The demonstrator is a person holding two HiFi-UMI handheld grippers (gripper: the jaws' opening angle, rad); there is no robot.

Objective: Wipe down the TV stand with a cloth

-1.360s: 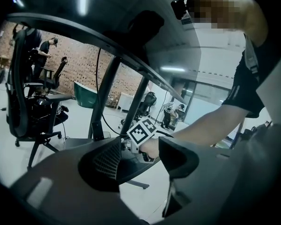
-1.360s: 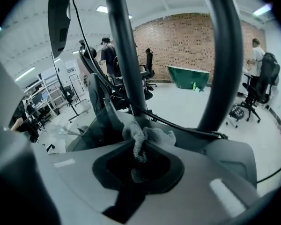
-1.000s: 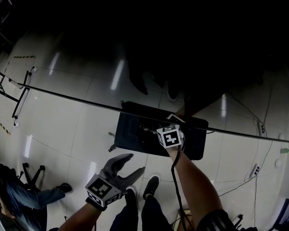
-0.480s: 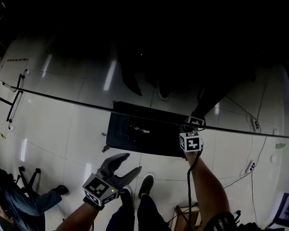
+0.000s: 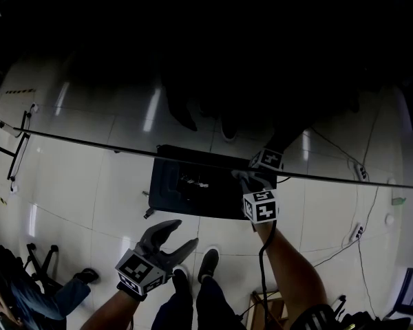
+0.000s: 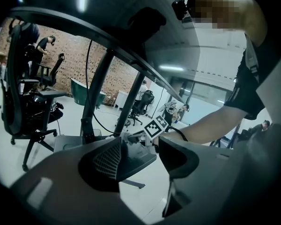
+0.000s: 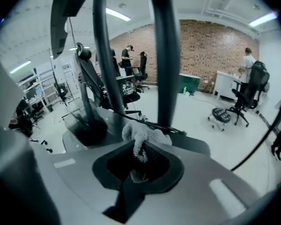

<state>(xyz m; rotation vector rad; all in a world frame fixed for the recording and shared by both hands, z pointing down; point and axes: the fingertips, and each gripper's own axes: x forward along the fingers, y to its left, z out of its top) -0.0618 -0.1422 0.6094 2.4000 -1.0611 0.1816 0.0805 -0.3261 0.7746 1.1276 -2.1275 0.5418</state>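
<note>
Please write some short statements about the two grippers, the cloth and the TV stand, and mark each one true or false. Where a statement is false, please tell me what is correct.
1. The right gripper has its jaws shut on a cloth. True.
2. The left gripper holds a second cloth. False: its jaws are apart, with nothing between them.
3. The cloth is at the dark base of the TV stand. True.
4. The left gripper rests on that base. False: in the head view it is off the base, over the white floor, beside the person's shoes.
</note>
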